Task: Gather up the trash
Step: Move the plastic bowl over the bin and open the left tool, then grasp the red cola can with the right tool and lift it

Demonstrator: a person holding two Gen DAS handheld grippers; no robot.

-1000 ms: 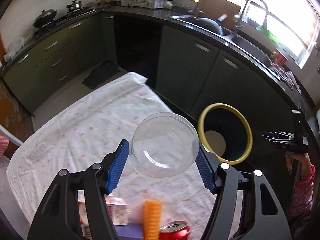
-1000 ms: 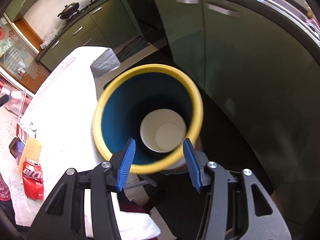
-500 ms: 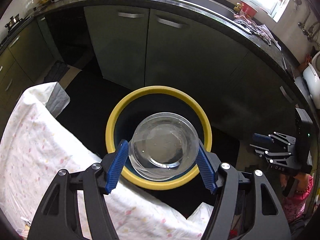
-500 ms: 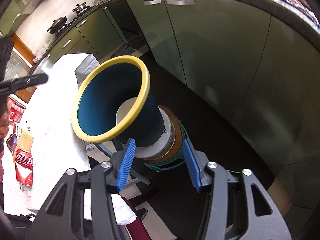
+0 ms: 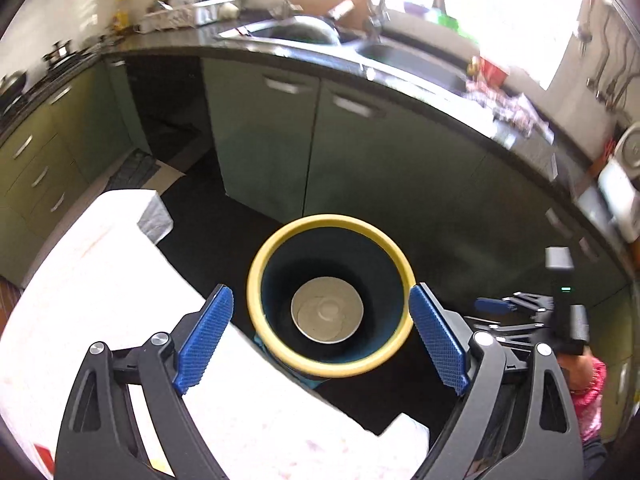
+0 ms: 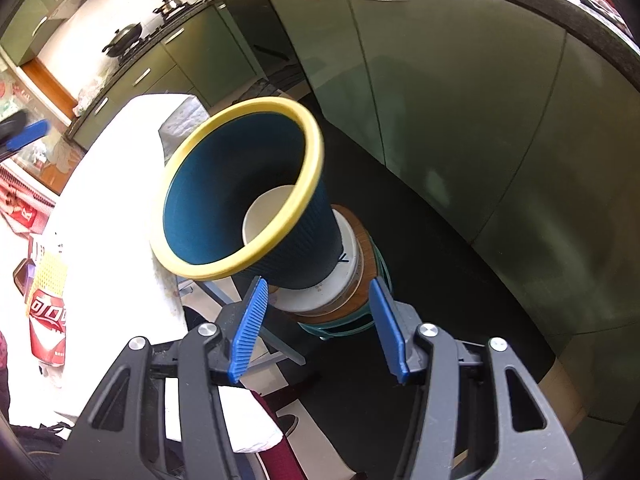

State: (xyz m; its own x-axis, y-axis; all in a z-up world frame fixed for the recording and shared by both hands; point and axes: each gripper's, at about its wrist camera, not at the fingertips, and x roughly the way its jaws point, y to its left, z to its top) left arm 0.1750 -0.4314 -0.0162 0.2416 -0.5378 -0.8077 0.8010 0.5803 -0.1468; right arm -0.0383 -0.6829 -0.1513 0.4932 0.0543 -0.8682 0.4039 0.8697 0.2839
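While the left wrist view looks straight down into the trash bin [image 5: 332, 296], the right wrist view shows the bin [image 6: 240, 196] from the side. From above, a pale round bowl [image 5: 327, 310] lies at the bottom of the bin. From the side, you can see the bin stands on a round stool [image 6: 344, 304] beside the table [image 6: 116, 184].

The left gripper [image 5: 320, 340] hangs over the bin with its blue fingers spread wide and nothing between them. The right gripper [image 6: 320, 328] is spread too and holds nothing. It sits low, near the stool.

Only the right wrist view shows a red soda can [image 6: 48, 324] lying on the white tablecloth, with a yellow mesh thing [image 6: 48, 272] just above it. Only the left wrist view shows the sink [image 5: 320, 36] and the dish rack [image 5: 192, 12] on the dark counter. Green cupboard doors [image 6: 440, 92] stand behind the bin.

The bin is dark blue with ribbed sides and a smooth yellow rim. The gripper pads [image 5: 204, 336] are bumpy blue rubber.
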